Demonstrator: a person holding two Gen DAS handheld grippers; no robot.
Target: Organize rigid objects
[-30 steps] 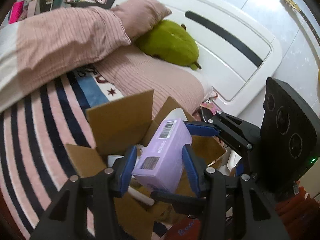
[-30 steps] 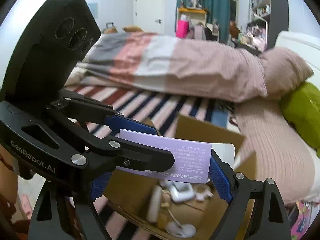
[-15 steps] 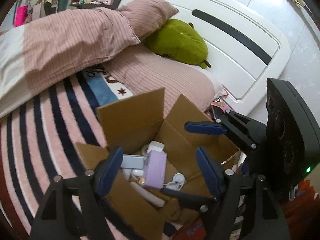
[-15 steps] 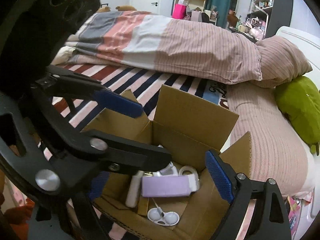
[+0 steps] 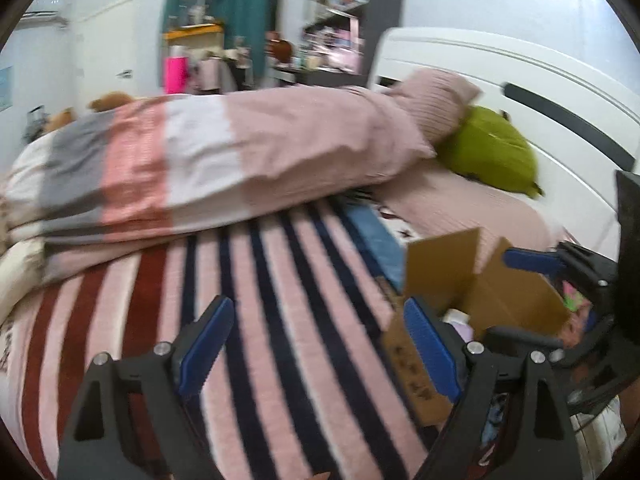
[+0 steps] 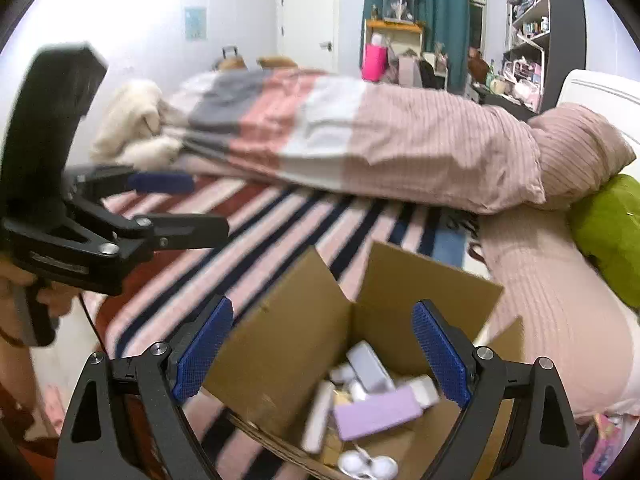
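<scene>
one open brown cardboard box (image 6: 352, 344) sits on the striped bed (image 6: 248, 240), holding one lilac rectangular box (image 6: 376, 416) among white items. left gripper (image 5: 316, 344) and right gripper (image 6: 324, 348) both gape wide, empty.

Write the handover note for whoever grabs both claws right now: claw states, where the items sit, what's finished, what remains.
Left claw: open, empty, over the striped blanket, beside the cardboard box.
Right claw: open, empty, above the open cardboard box.
Purple box: lying inside the cardboard box with a white tube, a white case and a round white case.
Done: purple box is in, no claw touching it.
Left: no other loose rigid items show on the blanket in these views; look around before the next pick. Box flaps are open.
</scene>
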